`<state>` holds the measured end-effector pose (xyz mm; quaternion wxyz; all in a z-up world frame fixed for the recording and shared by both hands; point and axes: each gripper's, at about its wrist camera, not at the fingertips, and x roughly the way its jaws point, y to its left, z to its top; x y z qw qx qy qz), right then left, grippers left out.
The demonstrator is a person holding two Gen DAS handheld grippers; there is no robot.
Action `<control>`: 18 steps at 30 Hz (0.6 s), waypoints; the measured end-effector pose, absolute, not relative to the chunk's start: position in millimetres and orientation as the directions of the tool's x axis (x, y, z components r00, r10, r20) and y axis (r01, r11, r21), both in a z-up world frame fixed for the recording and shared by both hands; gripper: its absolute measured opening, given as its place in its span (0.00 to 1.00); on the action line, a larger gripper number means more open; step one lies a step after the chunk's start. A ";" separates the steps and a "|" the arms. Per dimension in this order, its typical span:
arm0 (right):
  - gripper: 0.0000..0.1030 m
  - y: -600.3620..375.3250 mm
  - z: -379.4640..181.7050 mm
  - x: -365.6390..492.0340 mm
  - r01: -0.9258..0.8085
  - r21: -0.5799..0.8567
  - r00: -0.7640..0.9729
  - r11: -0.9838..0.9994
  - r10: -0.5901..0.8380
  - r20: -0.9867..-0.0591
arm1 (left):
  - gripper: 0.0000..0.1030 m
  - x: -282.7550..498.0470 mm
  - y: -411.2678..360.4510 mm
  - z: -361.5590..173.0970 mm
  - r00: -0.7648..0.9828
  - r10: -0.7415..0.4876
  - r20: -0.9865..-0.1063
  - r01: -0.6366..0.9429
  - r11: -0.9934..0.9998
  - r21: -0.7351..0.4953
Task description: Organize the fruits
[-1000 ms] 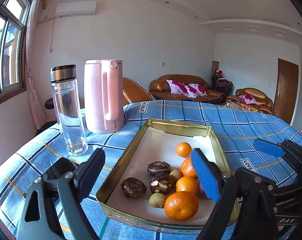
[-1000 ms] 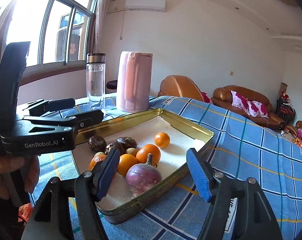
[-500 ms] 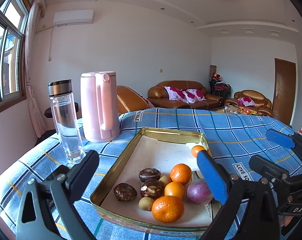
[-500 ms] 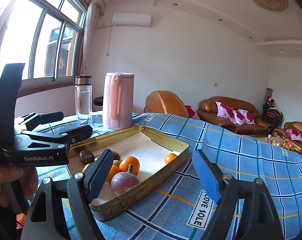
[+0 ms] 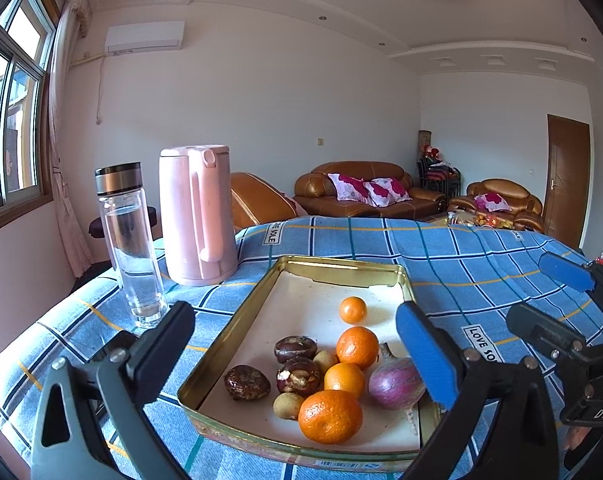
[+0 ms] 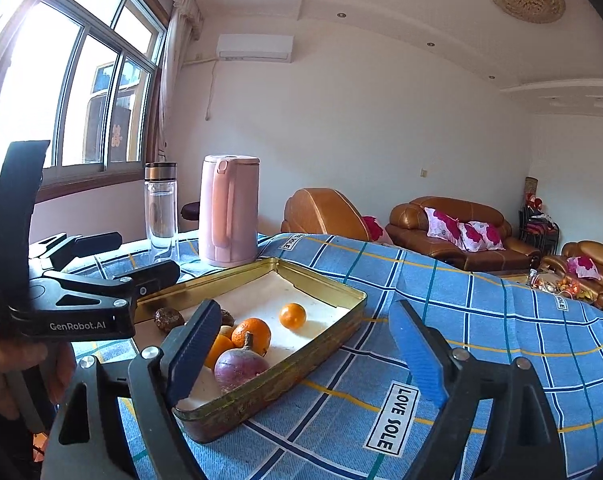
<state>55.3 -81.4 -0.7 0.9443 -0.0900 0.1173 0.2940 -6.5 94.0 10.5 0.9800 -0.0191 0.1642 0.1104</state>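
Observation:
A gold tin tray (image 5: 301, 264) on the blue checked cloth holds several oranges (image 5: 329, 416), three dark brown fruits (image 5: 247, 382), small tan fruits (image 5: 287, 405) and a purple fruit (image 5: 395, 380) with a stem. My left gripper (image 5: 295, 312) hovers in front of the tray's near end. Its jaws are wide and still opening, with nothing gripped. My right gripper (image 6: 303, 312) stands off the tray's right side, its jaws opening and empty. The purple fruit (image 6: 239, 366) lies in the tray (image 6: 321, 280) just beyond its left finger. Each gripper shows in the other's view, the right gripper (image 5: 533, 292) and the left gripper (image 6: 145, 253).
A pink kettle (image 5: 197, 216) and a glass water bottle (image 5: 133, 248) stand left of the tray's far end. A person's hand (image 6: 17, 364) holds the left tool. Brown sofas (image 5: 365, 192) and a window lie beyond the table.
Both grippers' jaws have spread wider. The right gripper has drawn back from the tray, leaving the purple fruit lying in it. The left view has tilted up slightly.

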 end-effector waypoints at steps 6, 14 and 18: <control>0.85 -82.3 -1.7 54.1 -0.576 -0.099 0.799 0.811 0.534 -0.275 | 0.99 -6.3 93.1 9.2 0.921 0.209 -0.329 -0.221 0.975 0.001; 0.85 -83.8 -2.7 52.9 -0.578 -0.099 0.798 0.810 0.536 -0.275 | 1.00 -6.2 91.4 8.0 0.922 0.204 -0.330 -0.217 0.976 -0.002; 0.85 -83.8 -2.7 52.8 -0.578 -0.100 0.798 0.810 0.536 -0.275 | 1.00 -5.8 88.5 8.0 0.922 0.201 -0.331 -0.211 0.977 0.007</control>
